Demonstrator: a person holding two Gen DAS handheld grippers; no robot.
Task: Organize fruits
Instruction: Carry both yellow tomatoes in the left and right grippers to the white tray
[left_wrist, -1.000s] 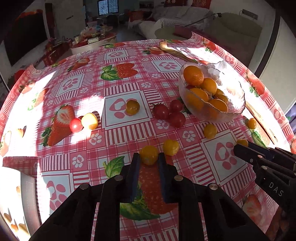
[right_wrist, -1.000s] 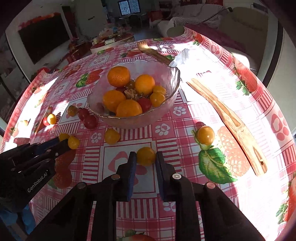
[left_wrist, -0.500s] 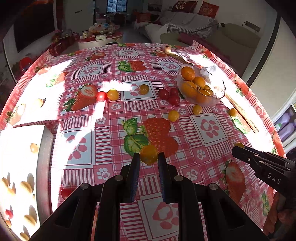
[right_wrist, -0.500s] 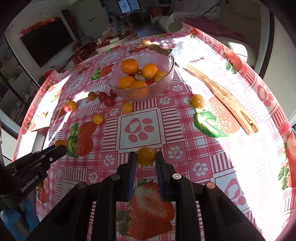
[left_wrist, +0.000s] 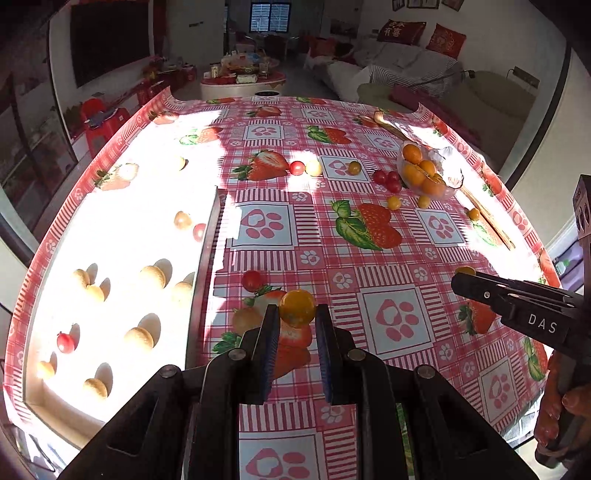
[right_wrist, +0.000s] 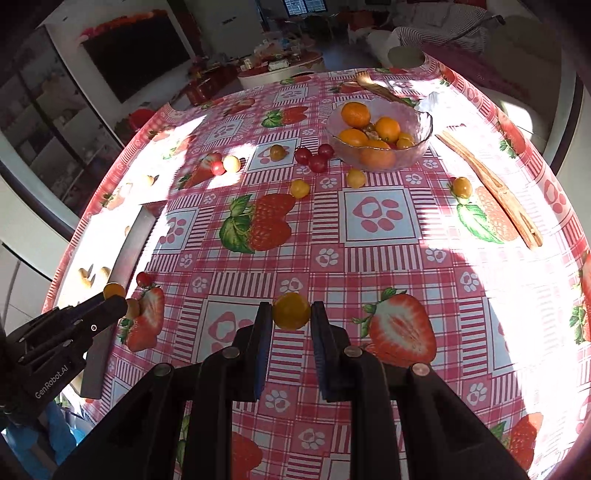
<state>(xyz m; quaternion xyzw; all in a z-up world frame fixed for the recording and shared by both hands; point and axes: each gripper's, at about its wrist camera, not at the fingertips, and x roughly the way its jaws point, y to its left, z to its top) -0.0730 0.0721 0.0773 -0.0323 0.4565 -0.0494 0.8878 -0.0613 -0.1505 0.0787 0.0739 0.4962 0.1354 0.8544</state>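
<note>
Compared with a second ago, both grippers have been drawn back from the glass bowl (right_wrist: 378, 127), and much more of the strawberry-print tablecloth (right_wrist: 369, 251) is now seen between them and it. Each fruit has been carried along in its jaws.

At the left, a shallow white tray (left_wrist: 110, 258), washed out by sunlight, is now in the left wrist view; only its corner was seen before. Roughly a dozen small fruits are counted in it, two or three of them red, the rest pale in the glare. Just beside its right wall one red cherry tomato (left_wrist: 252, 279) lies on the cloth.

The left gripper (left_wrist: 295, 325) is clenched on one yellow cherry tomato (left_wrist: 297, 308), held above the cloth just right of the tray. The right gripper (right_wrist: 291, 323) is likewise clamped on one orange-yellow cherry tomato (right_wrist: 291, 310), held over the near middle of the table.

Further back, about nine loose fruits are counted on the cloth in the right wrist view: a red and a pale pair, one dark yellow, three dark red clustered by the bowl, and three yellow ones.

At the right, the bowl is seen holding about four oranges with smaller fruits, and two wooden utensils (right_wrist: 491, 188) lie beside it.
</note>
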